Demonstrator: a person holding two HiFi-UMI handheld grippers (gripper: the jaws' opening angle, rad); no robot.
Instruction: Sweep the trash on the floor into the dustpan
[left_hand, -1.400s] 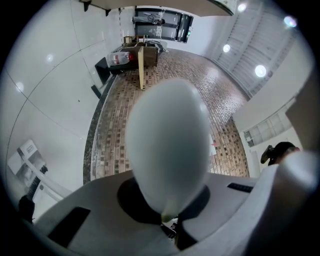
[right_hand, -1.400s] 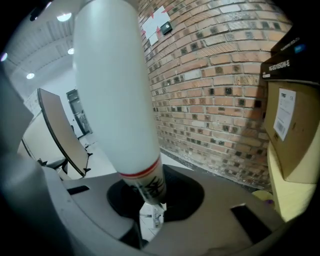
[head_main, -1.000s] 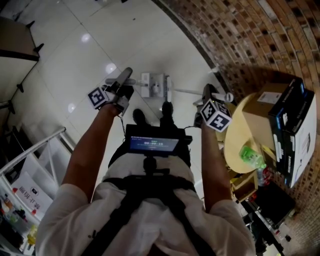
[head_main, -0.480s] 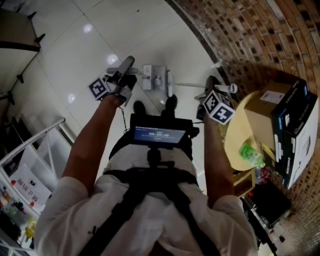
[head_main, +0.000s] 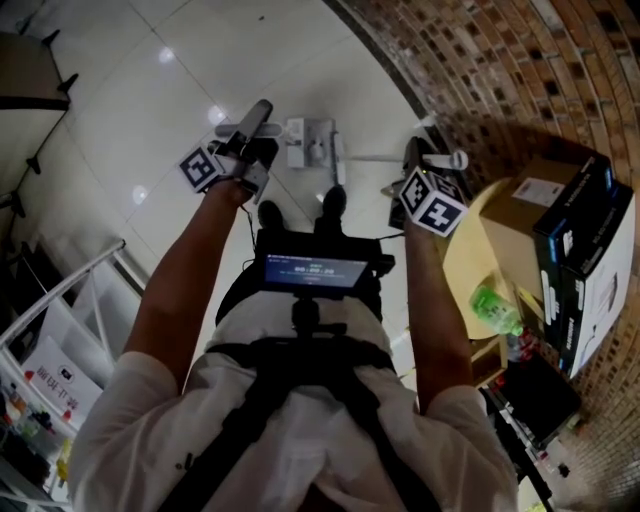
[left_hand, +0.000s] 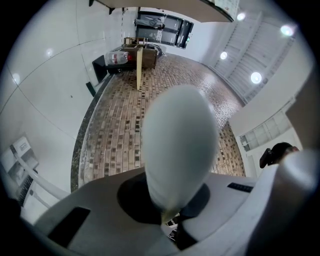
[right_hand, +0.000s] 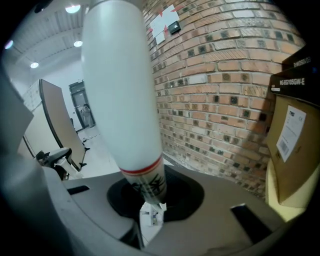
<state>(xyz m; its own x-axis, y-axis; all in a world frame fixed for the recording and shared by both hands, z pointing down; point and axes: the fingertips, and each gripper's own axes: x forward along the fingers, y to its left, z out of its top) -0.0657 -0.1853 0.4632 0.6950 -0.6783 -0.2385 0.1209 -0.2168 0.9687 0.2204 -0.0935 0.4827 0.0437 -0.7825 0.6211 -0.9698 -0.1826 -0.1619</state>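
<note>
In the head view my left gripper (head_main: 247, 152) is shut on a pale grey handle (head_main: 258, 117) that sticks up past it. The left gripper view shows that handle's rounded end (left_hand: 180, 145) rising between the jaws of the left gripper (left_hand: 170, 220). My right gripper (head_main: 414, 178) is shut on a white pole (head_main: 445, 158) lying nearly level; the right gripper view shows the pole (right_hand: 122, 100) with a red band, clamped in the right gripper (right_hand: 150, 215). A white sweeping tool (head_main: 312, 146) rests on the tiles between the two grippers. No trash shows.
A brick wall (head_main: 520, 60) curves along the right. Below it a round yellow table (head_main: 470, 265) carries a cardboard box (head_main: 540, 200), a black-and-white box (head_main: 595, 270) and a green bottle (head_main: 495, 305). A white rack (head_main: 70, 310) stands at the left, a dark table (head_main: 30, 70) at the upper left.
Both grippers have moved a little up the picture, away from the body, each still holding its handle. The white tool on the floor sits slightly farther up too.
</note>
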